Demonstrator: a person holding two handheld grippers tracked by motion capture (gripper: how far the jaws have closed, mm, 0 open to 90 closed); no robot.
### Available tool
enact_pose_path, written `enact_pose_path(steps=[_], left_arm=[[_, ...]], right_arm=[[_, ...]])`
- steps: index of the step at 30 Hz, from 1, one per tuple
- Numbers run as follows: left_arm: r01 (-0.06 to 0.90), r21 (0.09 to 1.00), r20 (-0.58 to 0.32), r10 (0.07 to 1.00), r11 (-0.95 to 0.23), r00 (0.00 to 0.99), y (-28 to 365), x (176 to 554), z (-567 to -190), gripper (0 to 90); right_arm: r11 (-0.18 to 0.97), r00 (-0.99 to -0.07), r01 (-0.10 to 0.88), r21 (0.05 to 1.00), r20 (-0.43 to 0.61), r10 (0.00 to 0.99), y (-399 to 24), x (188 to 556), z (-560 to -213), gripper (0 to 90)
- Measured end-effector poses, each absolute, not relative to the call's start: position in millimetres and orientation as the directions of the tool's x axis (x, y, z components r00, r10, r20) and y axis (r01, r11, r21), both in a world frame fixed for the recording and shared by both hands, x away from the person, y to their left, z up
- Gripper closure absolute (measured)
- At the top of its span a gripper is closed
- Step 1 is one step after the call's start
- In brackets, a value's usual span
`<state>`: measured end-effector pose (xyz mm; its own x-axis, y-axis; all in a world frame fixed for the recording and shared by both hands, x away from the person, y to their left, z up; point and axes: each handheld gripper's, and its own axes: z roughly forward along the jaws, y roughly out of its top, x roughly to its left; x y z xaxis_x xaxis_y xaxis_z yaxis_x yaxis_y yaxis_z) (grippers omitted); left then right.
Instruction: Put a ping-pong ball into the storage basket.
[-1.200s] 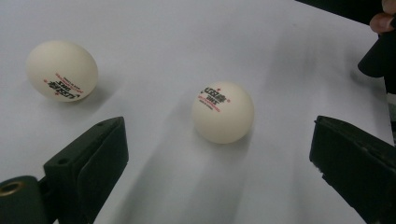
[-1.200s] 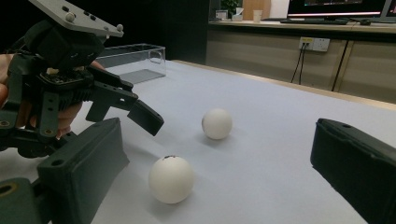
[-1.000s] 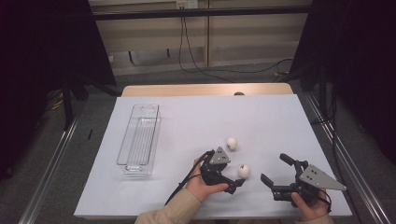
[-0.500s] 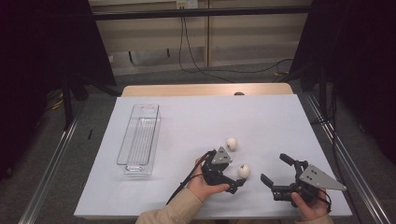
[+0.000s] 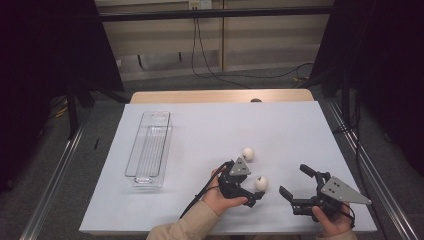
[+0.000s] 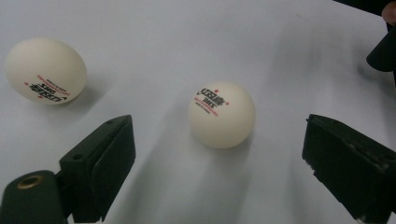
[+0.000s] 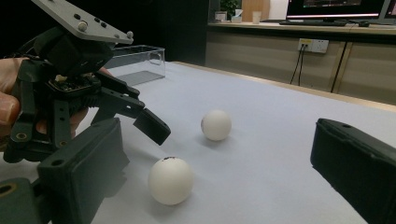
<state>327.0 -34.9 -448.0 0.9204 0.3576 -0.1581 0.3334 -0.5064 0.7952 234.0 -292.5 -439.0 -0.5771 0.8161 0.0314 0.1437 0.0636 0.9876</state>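
White paper point(image 5: 200, 135) covers the table, and the near ball point(image 5: 261, 183) lies on it between the wide-spread jaws of the left gripper point(image 5: 252, 192), touching neither (a round ball has no long axis; its small print point(image 6: 211, 99) faces up toward the left gripper's camera, too blurred to read). A far ball point(image 5: 248, 153) rests just beyond it. Beside the near ball, the right gripper point(image 5: 294, 186) gapes empty. A clear tray point(image 5: 150, 150) stands well apart.

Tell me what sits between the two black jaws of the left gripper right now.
One white ping-pong ball with red print, resting on the white table sheet, touching neither jaw; bare sheet on both sides. The left gripper view shows this.
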Motion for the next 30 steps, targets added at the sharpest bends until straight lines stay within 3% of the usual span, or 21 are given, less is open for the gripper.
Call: enact_pose_path(steps=[30], left_arm=[[0.331, 0.777, -0.150, 0.353, -0.535, 0.924, -43.8, 330.9, -451.0, 23.1]], right_arm=[[0.062, -0.577, 0.145, 0.987, 0.034, 0.816, -293.2, 234.2, -439.2, 2.3]])
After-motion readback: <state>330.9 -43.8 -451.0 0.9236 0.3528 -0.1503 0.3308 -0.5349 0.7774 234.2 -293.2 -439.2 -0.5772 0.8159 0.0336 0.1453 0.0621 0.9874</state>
